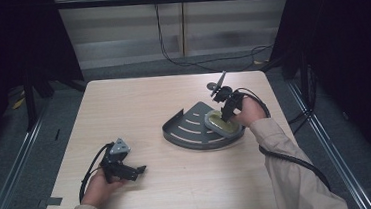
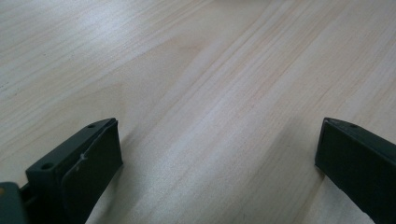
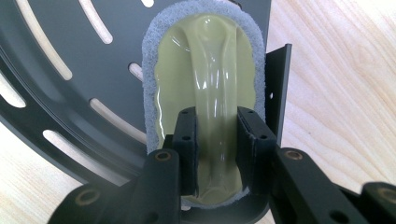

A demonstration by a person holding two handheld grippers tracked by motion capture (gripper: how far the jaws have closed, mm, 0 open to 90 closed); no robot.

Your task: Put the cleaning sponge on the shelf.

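Observation:
A dark grey quarter-round shelf (image 1: 190,126) with slots lies on the table right of centre. On its right part rests an oval scrubbing pad (image 1: 221,123) with a grey sponge rim and a glossy yellow-green handle ridge (image 3: 210,88). My right gripper (image 1: 226,112) is shut on that ridge; in the right gripper view its jaws clamp the ridge from both sides (image 3: 215,154). My left gripper (image 1: 134,172) rests low over the bare wood at the front left, jaws wide apart (image 2: 219,149) with nothing between them.
The light wooden table (image 1: 138,103) has bare room at its back and left. Black cables (image 1: 185,59) trail over the floor behind it. The shelf has a raised wall (image 3: 276,88) beside the pad. Dark frames stand at both sides.

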